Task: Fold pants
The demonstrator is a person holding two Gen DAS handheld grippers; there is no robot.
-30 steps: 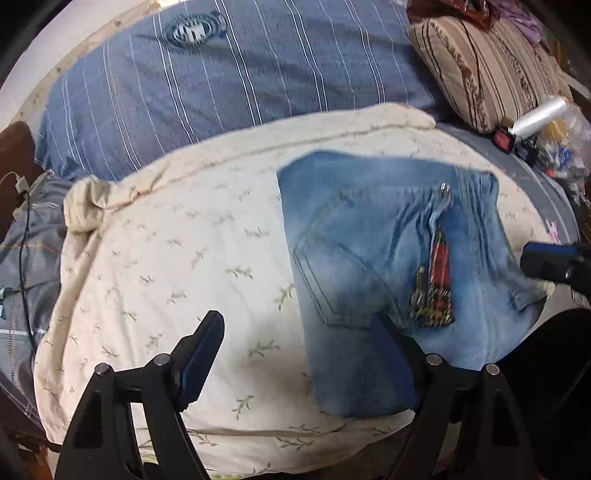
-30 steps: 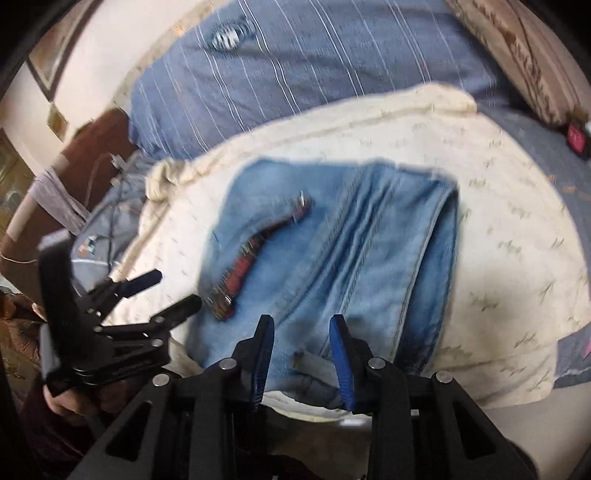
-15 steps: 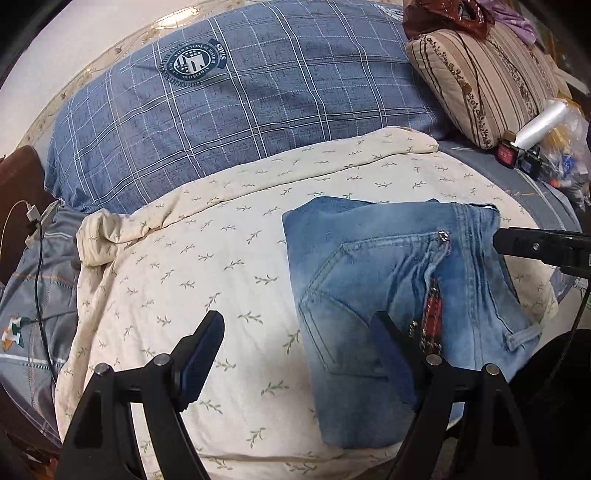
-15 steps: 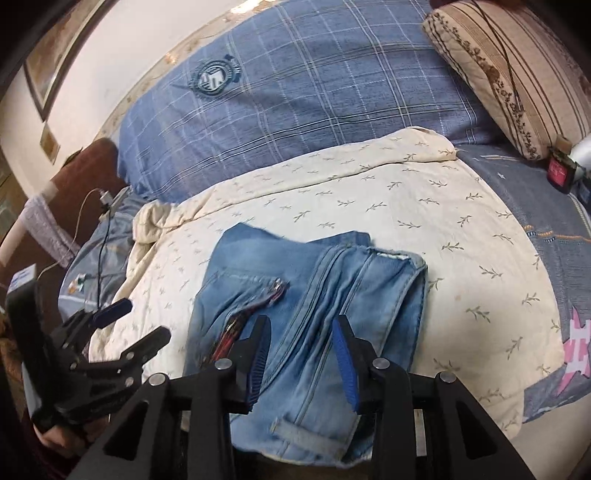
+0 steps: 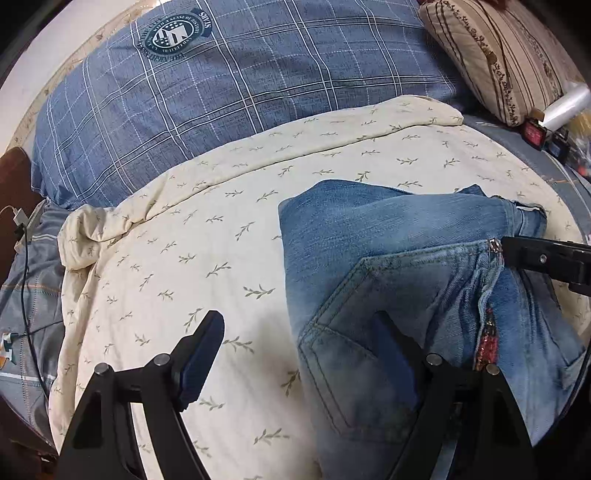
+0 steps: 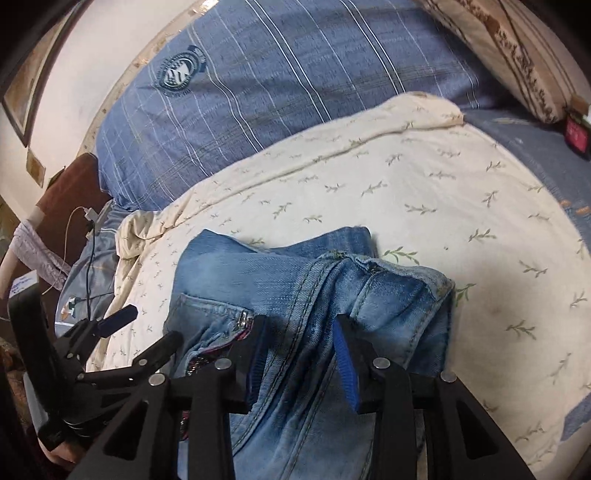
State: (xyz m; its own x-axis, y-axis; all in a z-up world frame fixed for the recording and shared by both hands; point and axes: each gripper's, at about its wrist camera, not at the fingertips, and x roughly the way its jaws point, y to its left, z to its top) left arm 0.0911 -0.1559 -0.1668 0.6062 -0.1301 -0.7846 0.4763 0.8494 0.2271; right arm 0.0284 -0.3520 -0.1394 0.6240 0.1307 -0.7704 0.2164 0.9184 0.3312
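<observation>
Lying folded compact at lower frame, jeans (image 5: 406, 280) look nearly done. Left gripper (image 5: 295, 354) wide, empty; right gripper (image 6: 301, 354) partly parted, jaws lately widening, denim between, no clear grip.

Unreadable crest lettering on pillow (image 5: 173, 35)

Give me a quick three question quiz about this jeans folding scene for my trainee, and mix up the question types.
1. True or false: the left gripper is shut.
2. The jeans lie on: A) the cream leaf-print sheet; B) a wooden table; C) the floor.
3. Which gripper hangs wholly over the jeans?
Key: 1 false; 2 A; 3 the right gripper.
</observation>
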